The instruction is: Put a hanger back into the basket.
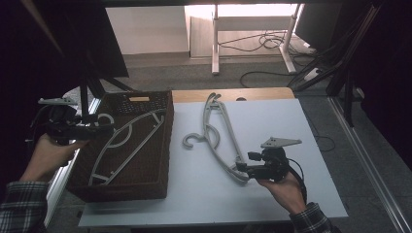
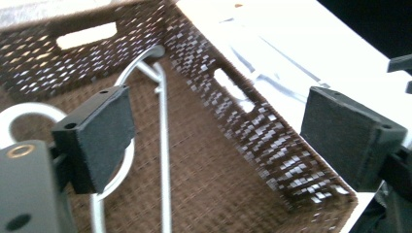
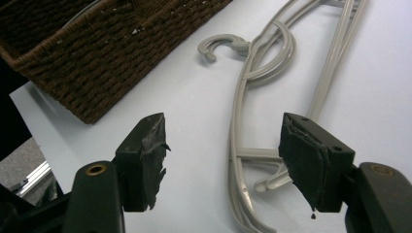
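Observation:
A grey hanger (image 1: 128,138) lies slanted inside the brown woven basket (image 1: 167,145) at the left of the table. My left gripper (image 1: 104,128) hovers over the basket's left side, held by a hand. In the left gripper view its jaws (image 2: 218,141) stand wide apart with nothing between them, and the hanger (image 2: 164,160) rests on the basket floor below. More grey hangers (image 1: 221,136), seemingly two overlapping, lie on the white table top. My right gripper (image 1: 241,170) is at their near end. It is open (image 3: 223,155), with the hanger's arm (image 3: 238,126) running between the pads untouched.
The white table top (image 1: 272,121) has bare room right of the hangers and along the front edge. The basket's wall (image 3: 111,53) stands just left of the hangers. Desk legs and cables sit on the floor beyond the table.

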Tool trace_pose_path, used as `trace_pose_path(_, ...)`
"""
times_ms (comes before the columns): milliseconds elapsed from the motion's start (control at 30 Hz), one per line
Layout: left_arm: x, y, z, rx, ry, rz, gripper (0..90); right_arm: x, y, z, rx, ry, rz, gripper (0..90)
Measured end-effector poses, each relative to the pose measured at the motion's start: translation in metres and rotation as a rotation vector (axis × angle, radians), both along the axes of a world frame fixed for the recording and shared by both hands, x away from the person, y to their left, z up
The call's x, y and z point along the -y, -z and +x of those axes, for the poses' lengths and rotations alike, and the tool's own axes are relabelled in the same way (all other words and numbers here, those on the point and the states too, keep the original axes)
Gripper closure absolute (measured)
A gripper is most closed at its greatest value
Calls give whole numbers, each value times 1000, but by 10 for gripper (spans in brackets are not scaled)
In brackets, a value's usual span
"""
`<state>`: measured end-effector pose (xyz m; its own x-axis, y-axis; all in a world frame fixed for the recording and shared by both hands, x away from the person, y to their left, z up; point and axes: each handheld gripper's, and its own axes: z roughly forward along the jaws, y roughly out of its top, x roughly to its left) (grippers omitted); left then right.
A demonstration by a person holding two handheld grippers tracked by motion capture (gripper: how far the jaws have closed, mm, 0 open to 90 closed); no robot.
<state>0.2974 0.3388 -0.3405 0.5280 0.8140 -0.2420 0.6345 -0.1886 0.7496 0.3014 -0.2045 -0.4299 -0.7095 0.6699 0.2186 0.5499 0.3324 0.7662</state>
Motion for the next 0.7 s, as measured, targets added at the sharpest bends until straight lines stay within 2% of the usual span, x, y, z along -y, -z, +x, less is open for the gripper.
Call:
trace_pose_path(67, 9, -3, -7, 26, 16, -3, 104, 1, 0, 0, -2, 2, -3, 344)
trace_pose_path(100, 20, -5, -14, 51, 19, 13, 89, 1, 2, 1, 3, 3, -6, 344)
trace_pose_path(133, 20, -5, -14, 51, 19, 13, 80, 2, 2, 2, 5, 1, -10, 344)
trace_pose_path(233, 37, -5, -24, 92, 30, 7, 68, 3, 3, 2, 8, -1, -13, 344)
trace_pose_path(300, 50, -4, -30, 124, 36, 9, 61, 3, 4, 3, 17, -4, -18, 340)
trace_pose_path(367, 63, -2, -36, 151, 54, 29, 45, 4, 6, 3, 25, -7, -23, 331)
trace_pose_path(400, 77, 0, -42, 178, 78, 51, 42, 4, 6, 3, 25, -9, -31, 328)
trace_pose_path(433, 77, 0, -42, 178, 78, 51, 39, 4, 6, 3, 25, -9, -31, 328)
trace_pose_path(500, 91, 1, -48, 207, 101, 58, 36, 4, 8, 4, 30, -10, -40, 314)
trace_pose_path(600, 111, 5, -59, 251, 129, 41, 31, 4, 10, 4, 37, -14, -44, 298)
trace_pose_path(700, 132, 12, -69, 291, 150, 58, 23, 4, 11, 4, 44, -15, -47, 290)
